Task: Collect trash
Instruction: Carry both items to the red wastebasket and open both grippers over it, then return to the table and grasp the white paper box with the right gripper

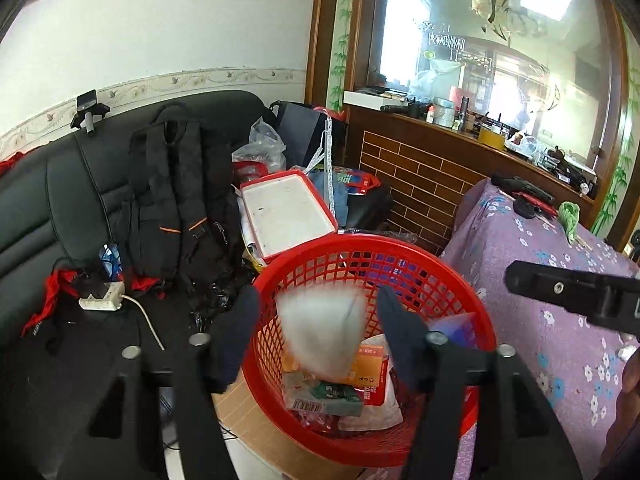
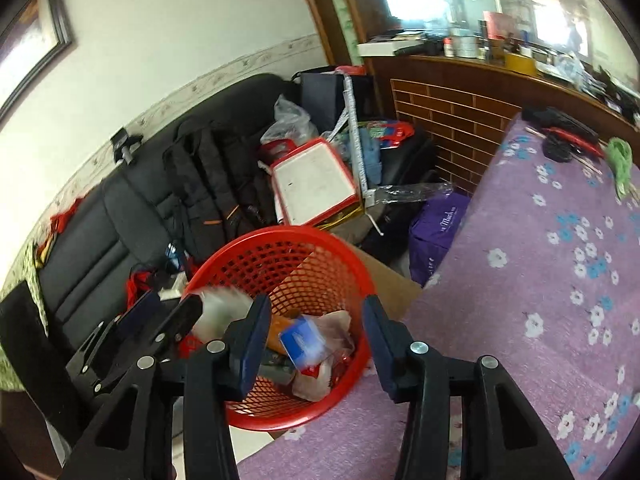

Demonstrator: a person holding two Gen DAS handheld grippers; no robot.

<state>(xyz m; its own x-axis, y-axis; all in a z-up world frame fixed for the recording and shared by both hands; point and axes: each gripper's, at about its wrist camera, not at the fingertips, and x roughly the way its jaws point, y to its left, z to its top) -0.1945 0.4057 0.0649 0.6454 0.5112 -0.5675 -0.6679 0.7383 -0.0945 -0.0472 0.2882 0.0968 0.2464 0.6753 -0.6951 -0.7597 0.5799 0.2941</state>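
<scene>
Cursive "Much", partly legible, on purple bag (image 2: 438, 232) at table's far left edge. Barcode label with unreadable digits on green packet (image 1: 324, 398) inside red basket (image 1: 400, 248). Red print on orange-white wrapper (image 1: 370, 372) there, illegible.

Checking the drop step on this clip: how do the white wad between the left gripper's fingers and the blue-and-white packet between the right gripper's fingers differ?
The white wad is plain, soft-looking and rounded; the blue-and-white packet is boxy and printed. The wad is the bulkier of the two, filling much of the gap in the left gripper, while the packet sits well clear of the right gripper fingers. Shared: both are motion-blurred, ungripped, over the red mesh basket.
</scene>
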